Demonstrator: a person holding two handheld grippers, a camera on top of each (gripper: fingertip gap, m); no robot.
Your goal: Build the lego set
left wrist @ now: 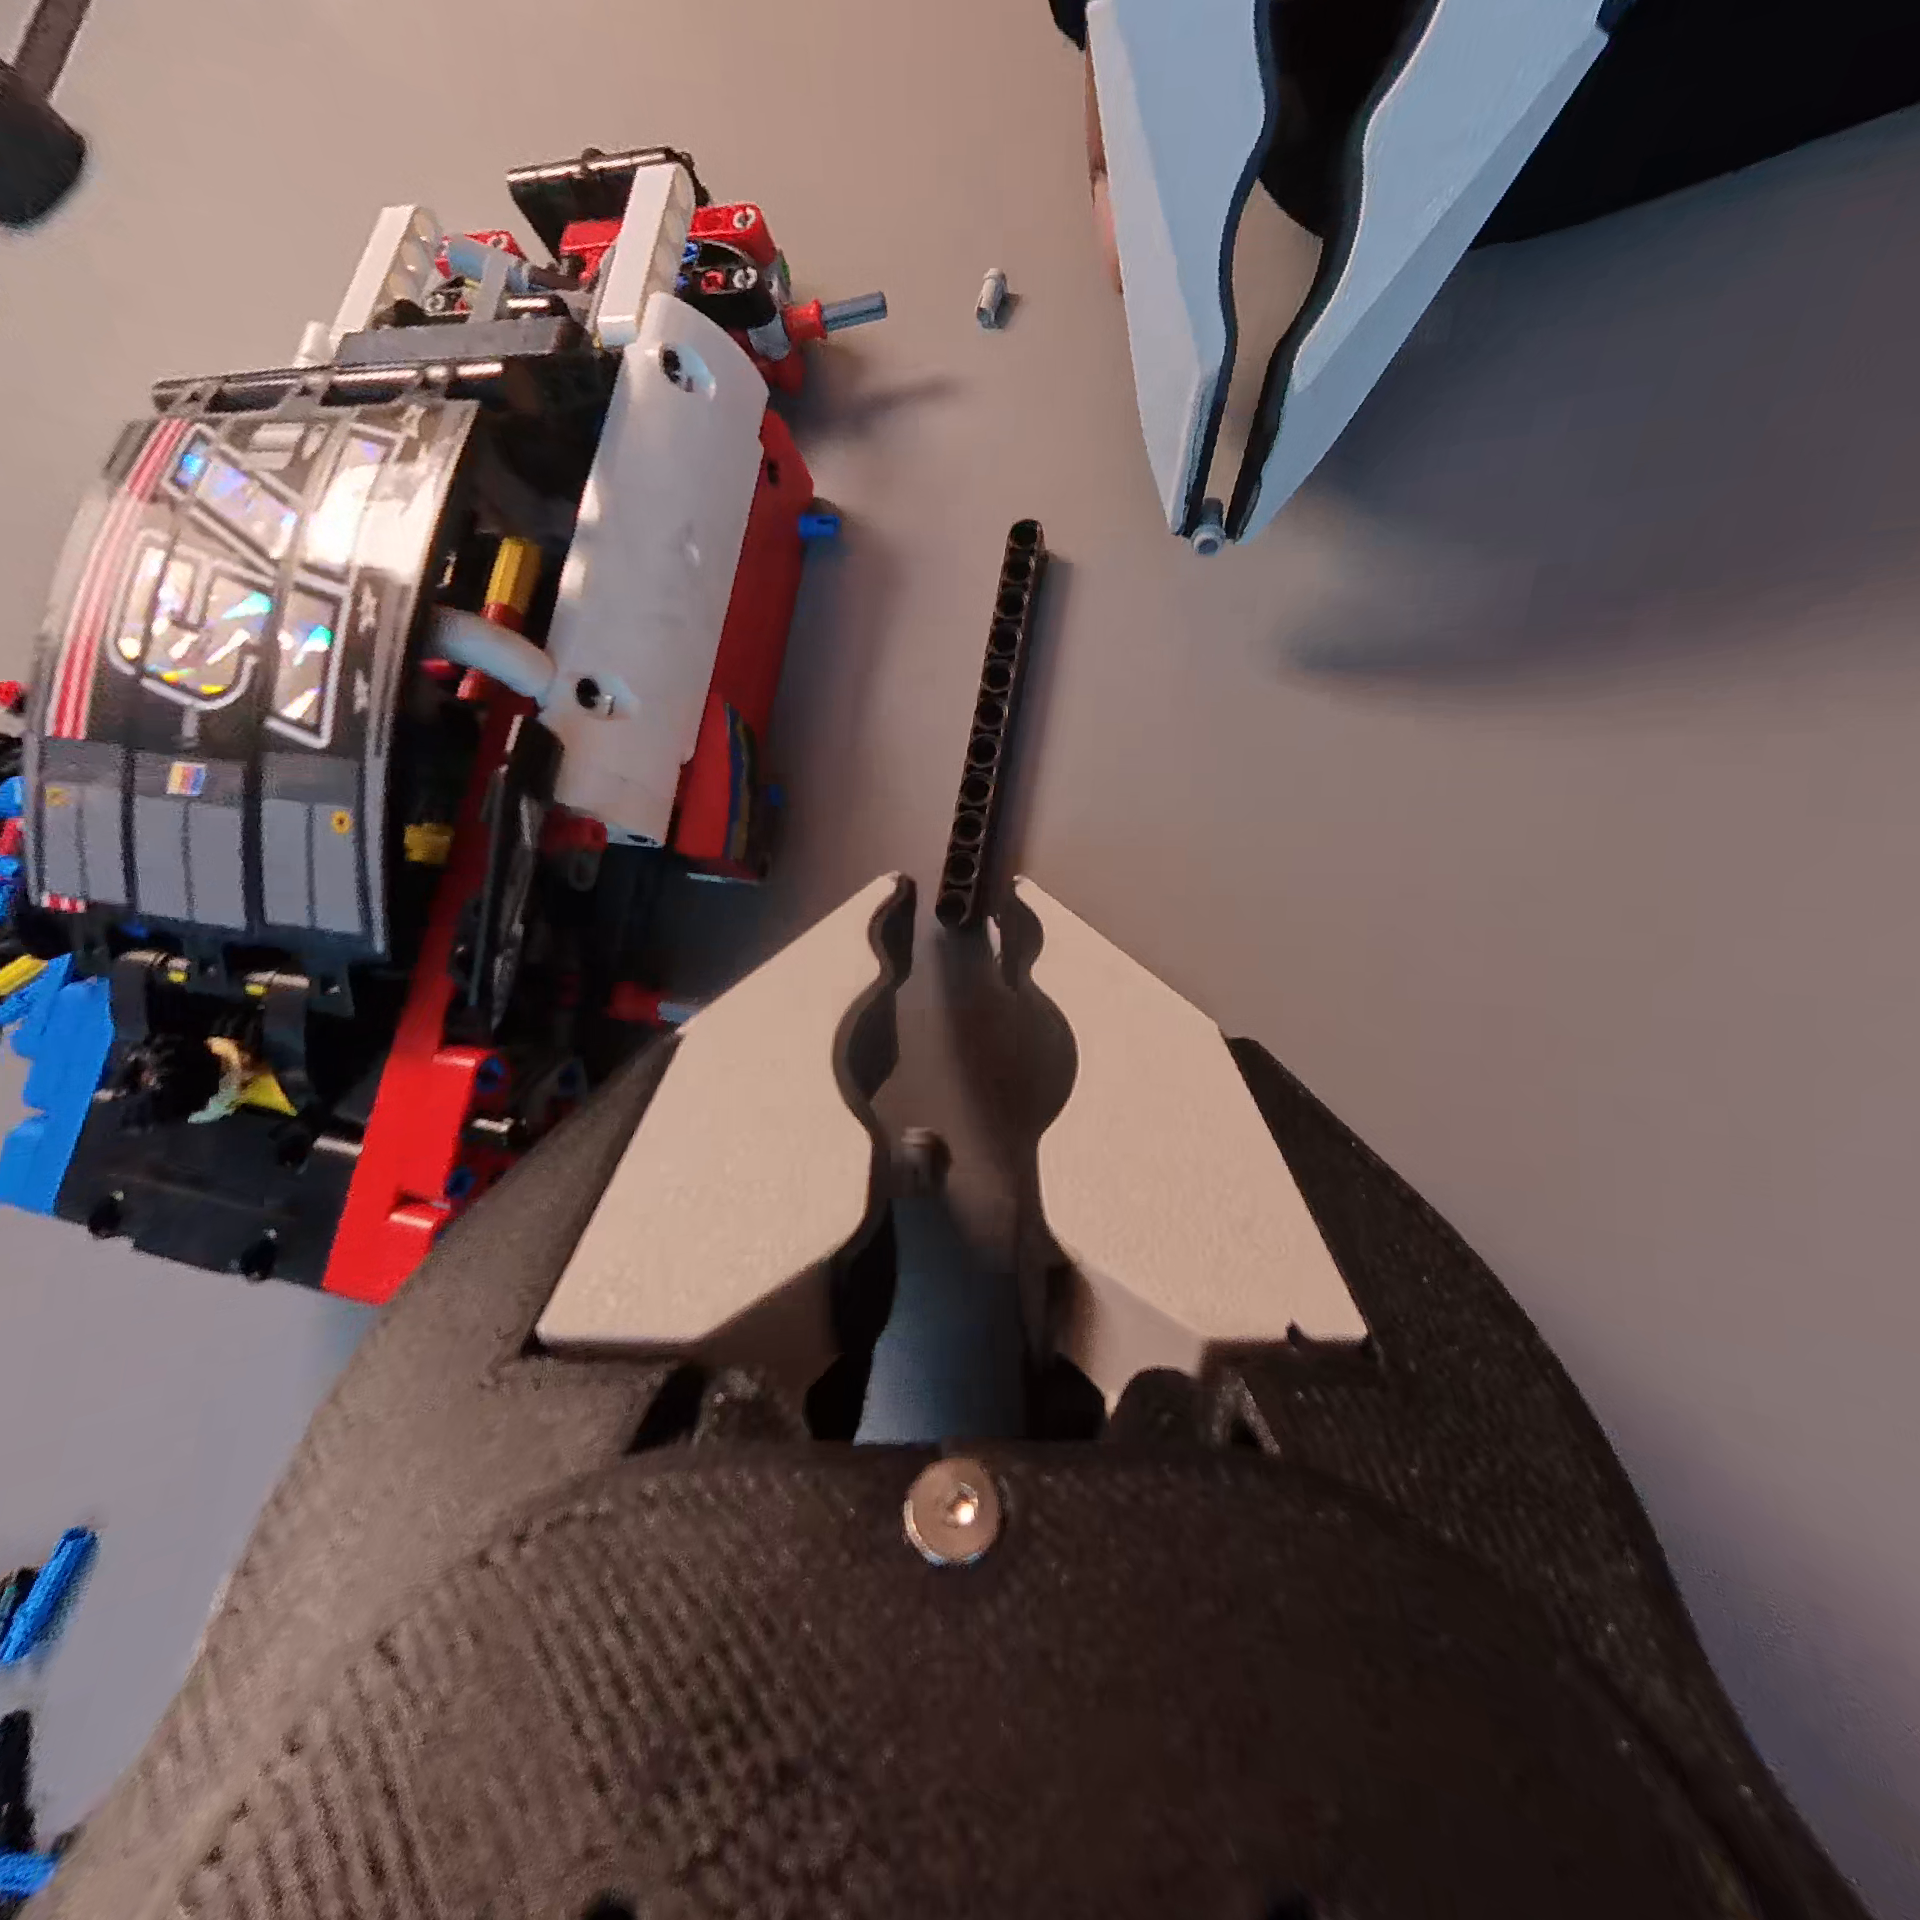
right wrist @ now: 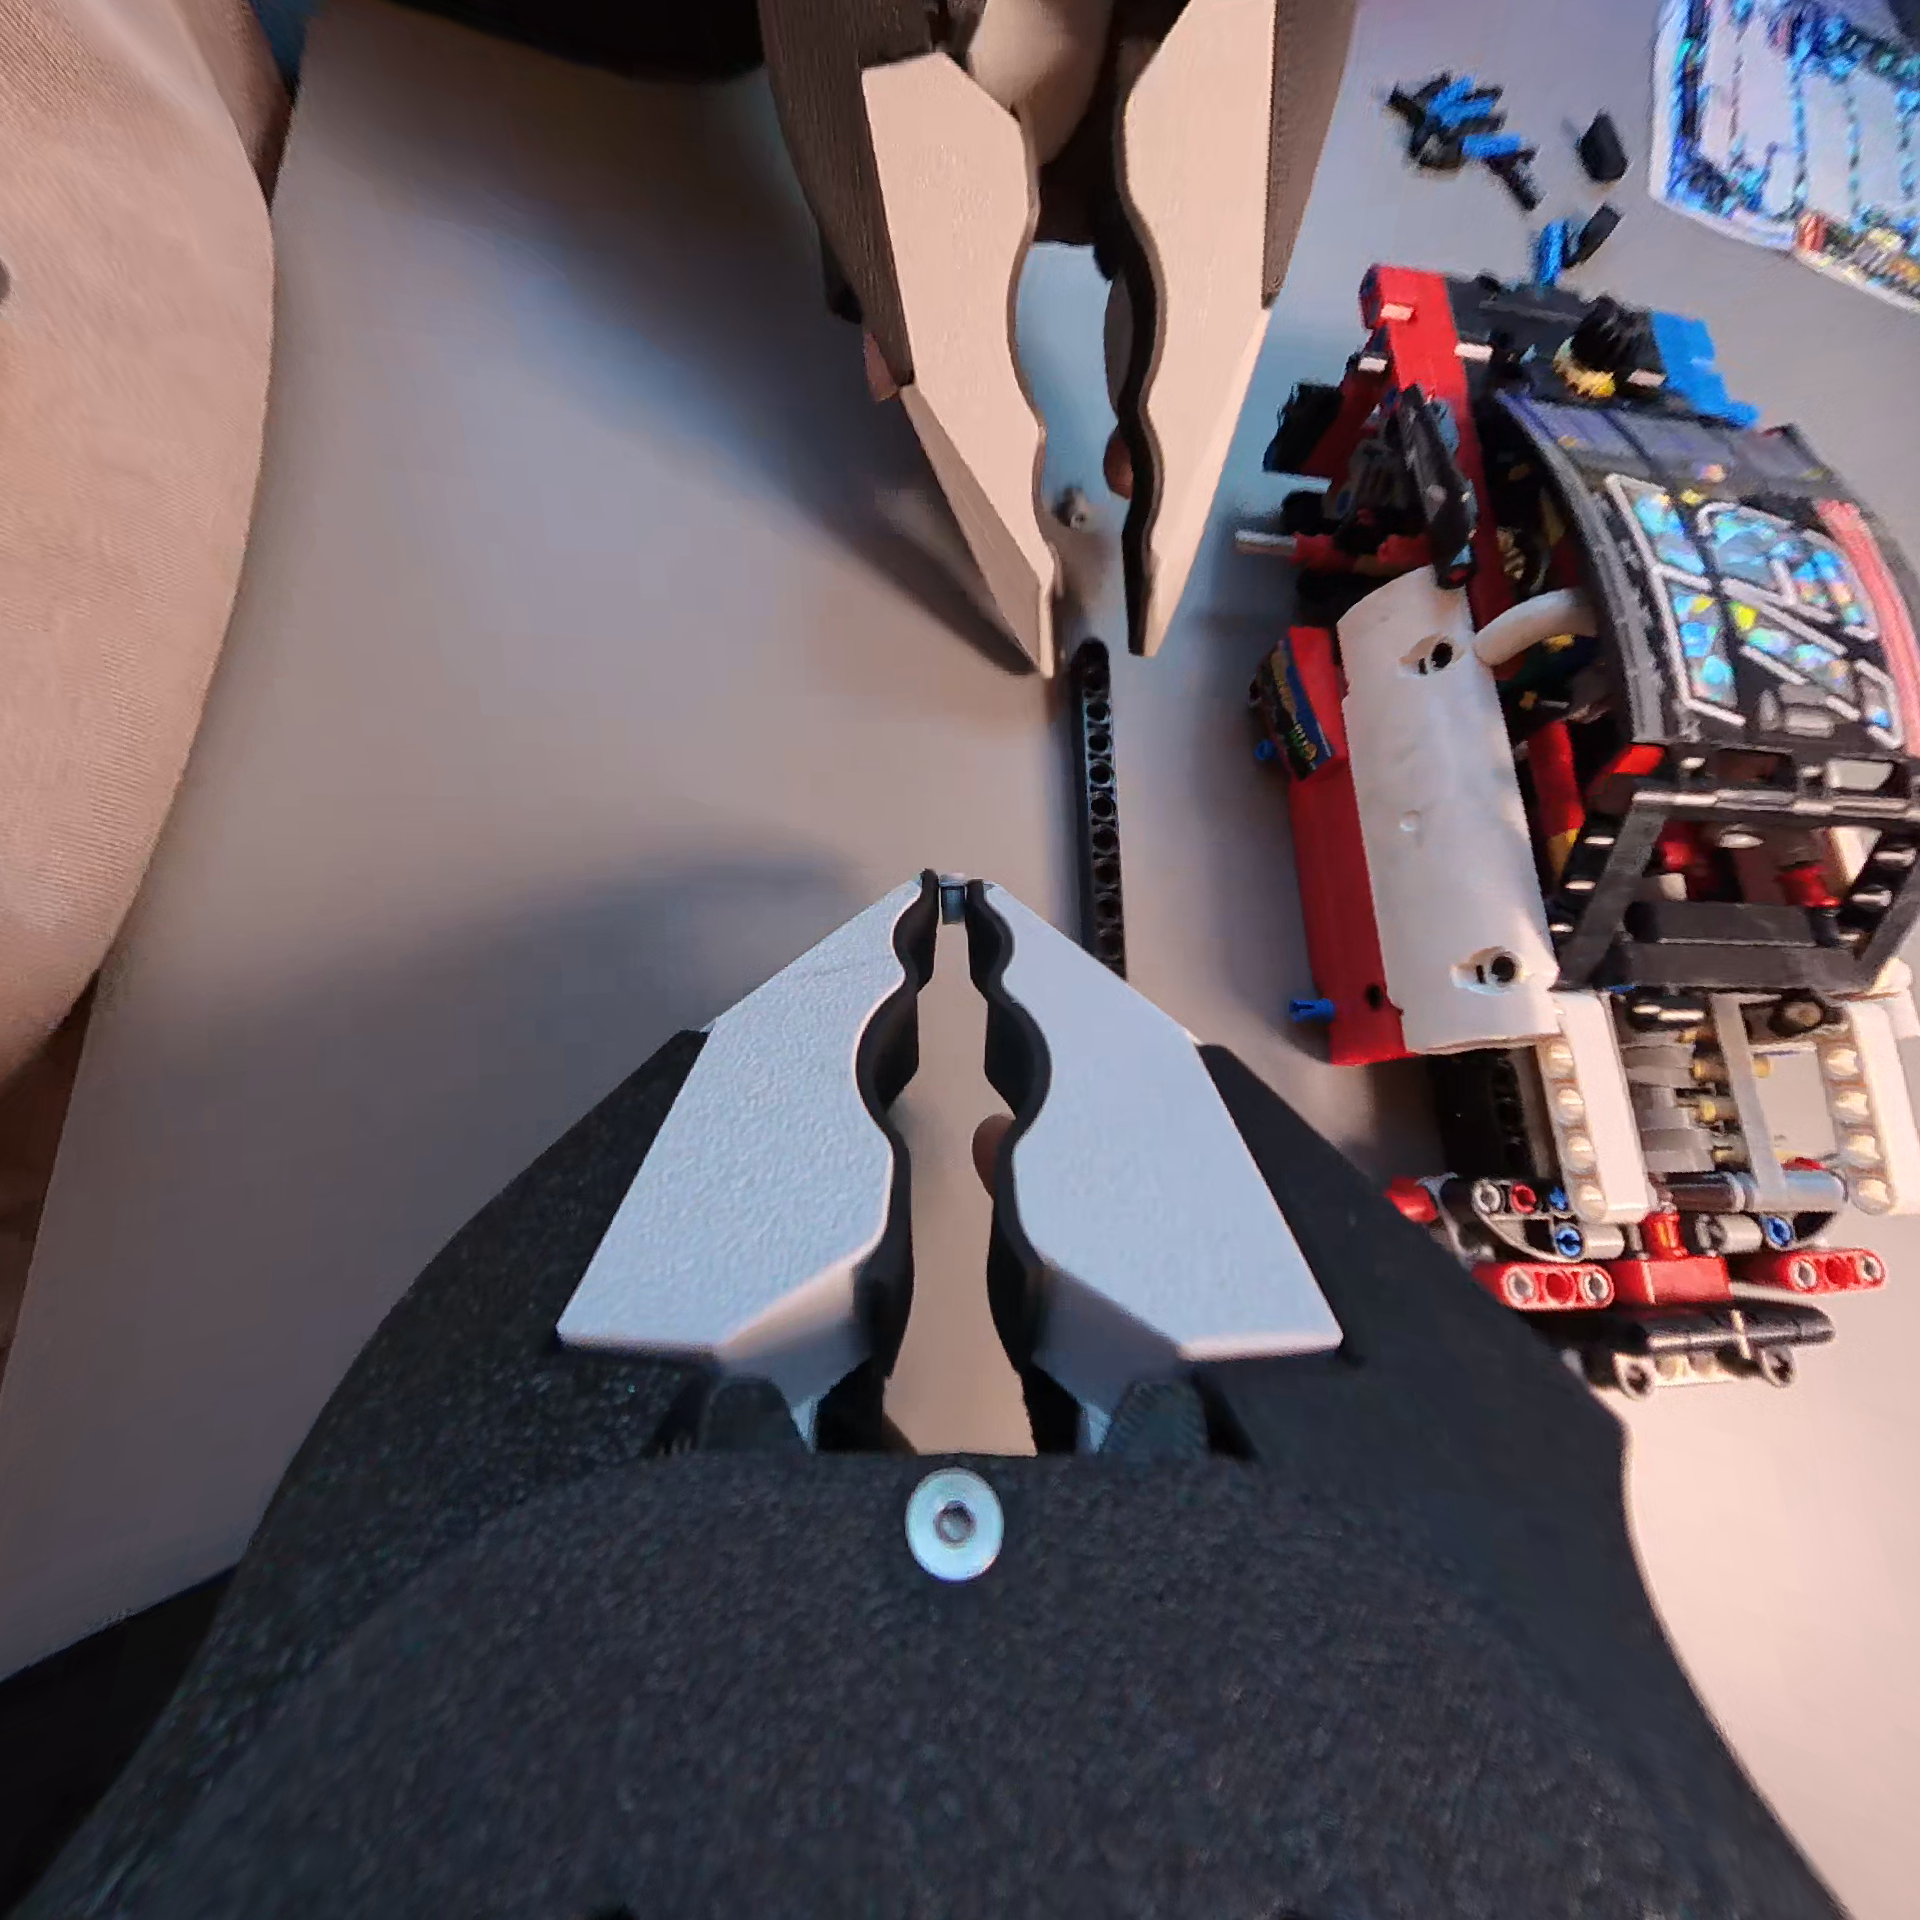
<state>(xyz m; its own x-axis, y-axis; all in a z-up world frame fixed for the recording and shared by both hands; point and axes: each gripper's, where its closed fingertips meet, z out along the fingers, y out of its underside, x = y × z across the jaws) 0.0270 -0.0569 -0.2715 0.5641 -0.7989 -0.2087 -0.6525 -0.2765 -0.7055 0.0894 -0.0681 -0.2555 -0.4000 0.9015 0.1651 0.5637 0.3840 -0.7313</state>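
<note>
Right now the long black beam [left wrist: 992, 717] lies flat on the grey table [left wrist: 1455, 935], and everything else arranges itself around it. At one end of the beam the left gripper [left wrist: 961, 902] hovers with its jaws parted, the beam's tip sitting just in the gap between the fingertips without either one clearly touching it. Off the beam's other end, and slightly to one side, the right gripper [right wrist: 951, 891] is pinched tight on a small grey pin [right wrist: 951, 896] (tiny, just poking out past the tips). A second grey pin [left wrist: 992, 298] lies loose on the table beyond the beam's far end from the left gripper. Alongside the beam, near but apart, sits the partly built red, white and black car [left wrist: 416, 727], its roof covered in shiny stickers. Past the car from the beam, loose blue and black pieces [right wrist: 1475, 125] are scattered beside a printed booklet [right wrist: 1797, 125].
</note>
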